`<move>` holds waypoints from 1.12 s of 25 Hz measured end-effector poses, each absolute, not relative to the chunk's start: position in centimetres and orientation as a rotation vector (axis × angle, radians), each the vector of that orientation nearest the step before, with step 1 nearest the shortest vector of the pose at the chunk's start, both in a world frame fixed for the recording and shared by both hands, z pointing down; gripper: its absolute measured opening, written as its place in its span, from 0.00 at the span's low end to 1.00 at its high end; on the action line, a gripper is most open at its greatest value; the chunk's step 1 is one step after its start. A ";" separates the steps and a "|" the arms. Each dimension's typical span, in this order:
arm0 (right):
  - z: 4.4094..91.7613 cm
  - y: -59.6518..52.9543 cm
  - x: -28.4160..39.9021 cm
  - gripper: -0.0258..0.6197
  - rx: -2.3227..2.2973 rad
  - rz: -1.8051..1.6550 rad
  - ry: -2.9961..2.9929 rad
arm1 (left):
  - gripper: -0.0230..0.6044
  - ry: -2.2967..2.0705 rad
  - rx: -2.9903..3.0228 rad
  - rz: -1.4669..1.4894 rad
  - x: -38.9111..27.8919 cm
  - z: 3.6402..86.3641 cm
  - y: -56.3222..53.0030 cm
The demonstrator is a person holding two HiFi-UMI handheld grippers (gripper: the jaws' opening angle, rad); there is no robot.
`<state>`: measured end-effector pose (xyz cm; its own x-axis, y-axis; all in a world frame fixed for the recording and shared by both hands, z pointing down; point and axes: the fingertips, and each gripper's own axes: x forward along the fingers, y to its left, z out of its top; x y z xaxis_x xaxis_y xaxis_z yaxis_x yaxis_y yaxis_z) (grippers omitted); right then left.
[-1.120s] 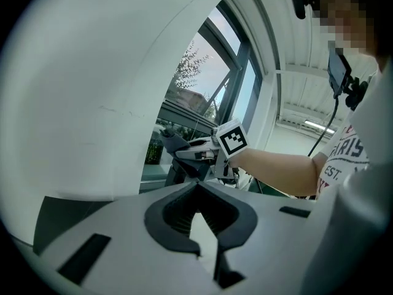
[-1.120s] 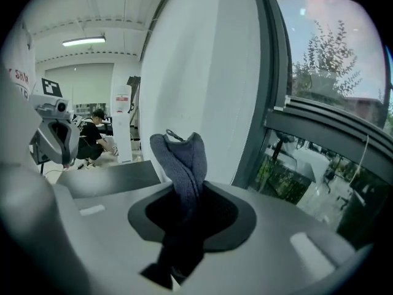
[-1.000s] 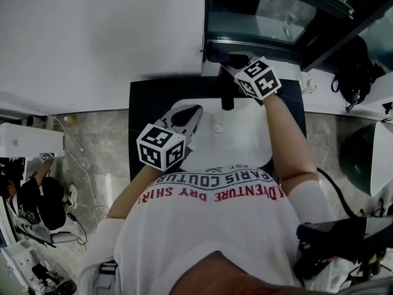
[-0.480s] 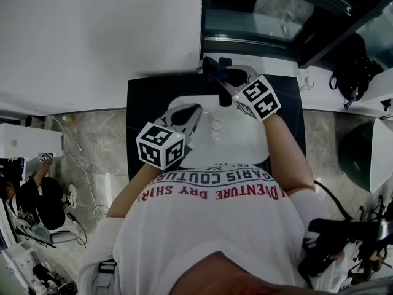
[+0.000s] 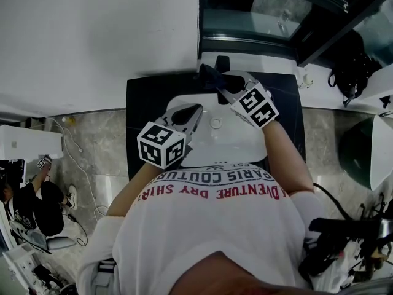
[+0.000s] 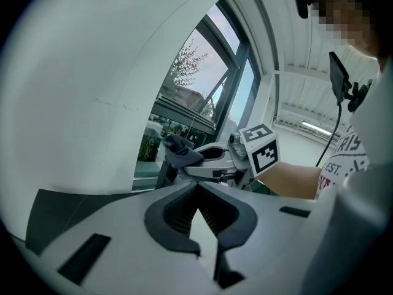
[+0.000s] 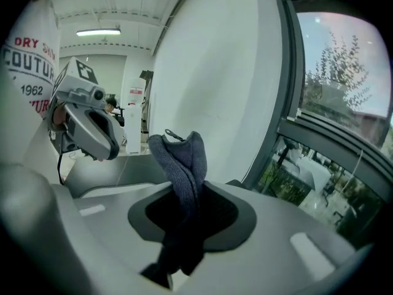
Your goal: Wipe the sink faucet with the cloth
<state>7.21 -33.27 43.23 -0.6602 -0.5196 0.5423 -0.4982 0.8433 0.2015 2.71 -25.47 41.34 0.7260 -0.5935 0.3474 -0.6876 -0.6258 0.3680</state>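
While right gripper clamps cloth at faucet for wiping, left gripper idles closed and empty over sink.

Sink set in counter, drain at centre. At sink's 12 o'clock rim: faucet, window behind. Over basin at 12 o'clock: right gripper, cloth in its jaws, just beside faucet at 8 o'clock. At drain's 9 o'clock: left gripper.

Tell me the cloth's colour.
The cloth is dark blue-grey; the right gripper view shows it best.
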 end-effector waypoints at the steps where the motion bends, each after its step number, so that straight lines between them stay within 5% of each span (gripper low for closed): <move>1: 43.1 -32.9 7.2 0.16 0.728 -0.077 -2.412 | 0.04 -0.973 2.450 0.265 2.8 41.4 -25.4; 12: 46.7 -28.3 10.1 0.16 0.630 -0.211 -2.267 | 0.04 -0.959 2.441 0.280 2.8 42.0 -25.2; 28: 49.2 -35.9 11.0 0.16 0.703 -0.335 -2.075 | 0.04 -0.964 2.408 0.313 2.7 43.4 -25.7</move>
